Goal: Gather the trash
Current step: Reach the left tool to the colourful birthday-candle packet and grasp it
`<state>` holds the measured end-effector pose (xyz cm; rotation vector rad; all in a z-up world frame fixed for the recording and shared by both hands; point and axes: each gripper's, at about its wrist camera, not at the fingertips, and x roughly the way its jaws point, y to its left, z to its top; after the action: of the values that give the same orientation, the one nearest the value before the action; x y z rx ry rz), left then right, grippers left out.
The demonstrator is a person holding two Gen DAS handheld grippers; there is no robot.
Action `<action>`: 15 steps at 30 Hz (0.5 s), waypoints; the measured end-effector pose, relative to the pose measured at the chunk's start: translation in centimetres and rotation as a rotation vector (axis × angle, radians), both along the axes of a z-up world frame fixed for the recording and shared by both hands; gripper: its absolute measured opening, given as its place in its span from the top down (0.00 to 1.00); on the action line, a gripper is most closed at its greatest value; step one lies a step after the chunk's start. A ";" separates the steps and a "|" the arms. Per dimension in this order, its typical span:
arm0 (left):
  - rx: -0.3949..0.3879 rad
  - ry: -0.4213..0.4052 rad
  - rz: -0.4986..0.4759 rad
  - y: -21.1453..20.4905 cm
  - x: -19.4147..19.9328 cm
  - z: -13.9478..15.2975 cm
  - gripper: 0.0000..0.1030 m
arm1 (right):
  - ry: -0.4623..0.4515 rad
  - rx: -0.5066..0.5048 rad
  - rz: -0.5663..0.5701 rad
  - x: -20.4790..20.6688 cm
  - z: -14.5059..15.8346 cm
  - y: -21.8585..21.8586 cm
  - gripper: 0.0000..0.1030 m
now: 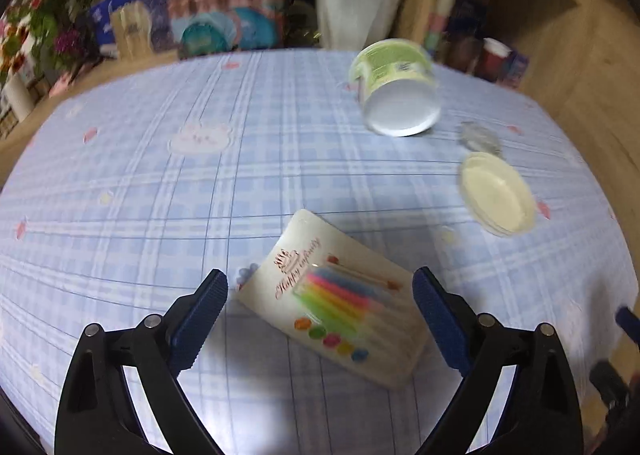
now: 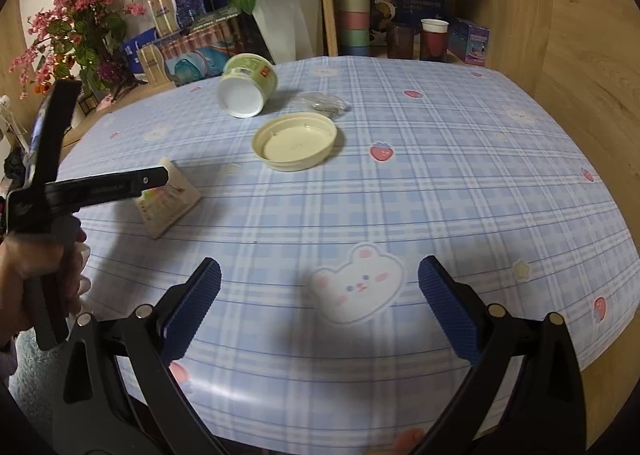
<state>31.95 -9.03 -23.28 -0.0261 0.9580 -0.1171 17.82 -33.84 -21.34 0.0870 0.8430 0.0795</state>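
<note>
The left tongs (image 1: 320,295) are spread wide just above the candle pack (image 1: 340,303), which lies flat on the counter (image 1: 160,215) with its blue checked cloth; the pack sits between the two blue pads but they do not touch it. The right tongs (image 2: 320,287) are also spread wide and hold nothing, above a rabbit print on the cloth. Farther back the green tub (image 2: 248,85) lies on its side, open end toward the cameras. Near it the cream lid (image 2: 296,141) rests upside down, and just behind the lid lies a crumpled clear wrapper (image 2: 326,103). A hand (image 2: 24,275) grips the left tool
</note>
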 end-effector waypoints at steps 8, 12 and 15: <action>0.032 0.088 -0.057 0.8 -0.2 -1.3 0.12 | 0.011 0.050 -0.012 0.8 -0.7 -0.6 0.05; 0.045 0.087 -0.101 2.1 -1.2 -1.4 0.15 | 0.022 0.070 -0.003 0.9 -1.3 -0.1 0.05; 0.029 0.087 -0.108 2.6 -1.3 -1.1 0.26 | 0.032 0.067 0.008 1.1 -1.6 0.3 0.05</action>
<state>30.67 -6.39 -24.34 0.0482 1.0483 -0.2030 18.93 -33.51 -22.91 0.1480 0.8723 0.1144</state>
